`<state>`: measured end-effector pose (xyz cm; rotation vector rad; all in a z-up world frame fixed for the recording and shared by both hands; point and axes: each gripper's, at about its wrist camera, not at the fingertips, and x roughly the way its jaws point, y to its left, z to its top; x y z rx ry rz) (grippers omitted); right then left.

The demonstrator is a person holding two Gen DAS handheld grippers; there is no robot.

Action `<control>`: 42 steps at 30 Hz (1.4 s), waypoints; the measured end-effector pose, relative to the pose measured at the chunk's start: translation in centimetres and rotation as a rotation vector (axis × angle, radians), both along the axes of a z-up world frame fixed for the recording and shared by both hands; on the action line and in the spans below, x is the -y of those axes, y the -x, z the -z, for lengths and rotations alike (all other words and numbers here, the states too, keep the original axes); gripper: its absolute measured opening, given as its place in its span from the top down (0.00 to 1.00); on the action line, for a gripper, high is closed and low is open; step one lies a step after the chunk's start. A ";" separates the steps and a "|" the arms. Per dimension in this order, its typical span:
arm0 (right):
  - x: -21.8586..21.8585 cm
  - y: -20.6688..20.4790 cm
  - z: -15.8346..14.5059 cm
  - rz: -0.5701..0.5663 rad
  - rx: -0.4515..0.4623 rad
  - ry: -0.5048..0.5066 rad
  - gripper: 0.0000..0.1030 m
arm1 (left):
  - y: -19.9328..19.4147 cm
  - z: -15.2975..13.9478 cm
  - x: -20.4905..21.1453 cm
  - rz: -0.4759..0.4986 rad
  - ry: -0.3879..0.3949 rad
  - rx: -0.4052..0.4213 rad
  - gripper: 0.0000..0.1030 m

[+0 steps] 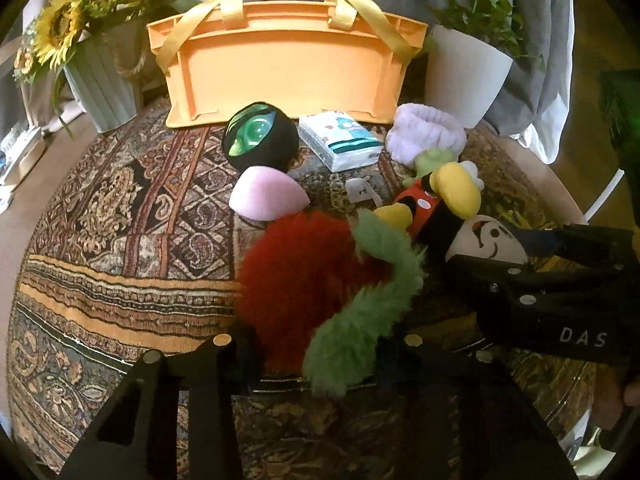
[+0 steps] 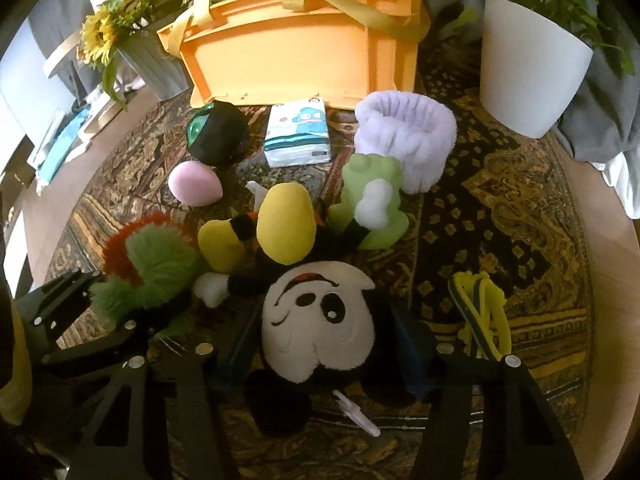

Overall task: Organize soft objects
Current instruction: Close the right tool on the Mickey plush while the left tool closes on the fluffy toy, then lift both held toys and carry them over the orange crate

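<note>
Left wrist view: the left gripper (image 1: 320,344) is clamped on the red-and-green fuzzy toy (image 1: 352,280) at lower centre. Right wrist view: the right gripper (image 2: 332,344) brackets the mouse plush (image 2: 316,320) head, contact unclear; the orange crate (image 2: 296,48) sits at upper centre.

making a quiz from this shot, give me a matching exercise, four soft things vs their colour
Things:
1. egg-shaped sponge
2. fluffy headband
3. frog toy
4. plush mouse's shoes

Colours:
a. yellow
b. pink
c. lilac
d. pale green

Pairs: 1-b, 2-c, 3-d, 4-a
</note>
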<state>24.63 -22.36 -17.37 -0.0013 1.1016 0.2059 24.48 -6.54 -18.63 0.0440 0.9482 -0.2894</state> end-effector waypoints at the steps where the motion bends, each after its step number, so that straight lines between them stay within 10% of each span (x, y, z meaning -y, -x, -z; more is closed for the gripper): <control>1: 0.0 0.1 -0.1 0.006 0.003 -0.006 0.41 | 0.0 -0.1 0.0 0.002 0.000 0.005 0.60; 42: -3.6 -1.3 -17.5 0.163 0.506 -0.079 0.41 | -2.0 -17.0 -5.4 -0.045 0.036 0.423 0.60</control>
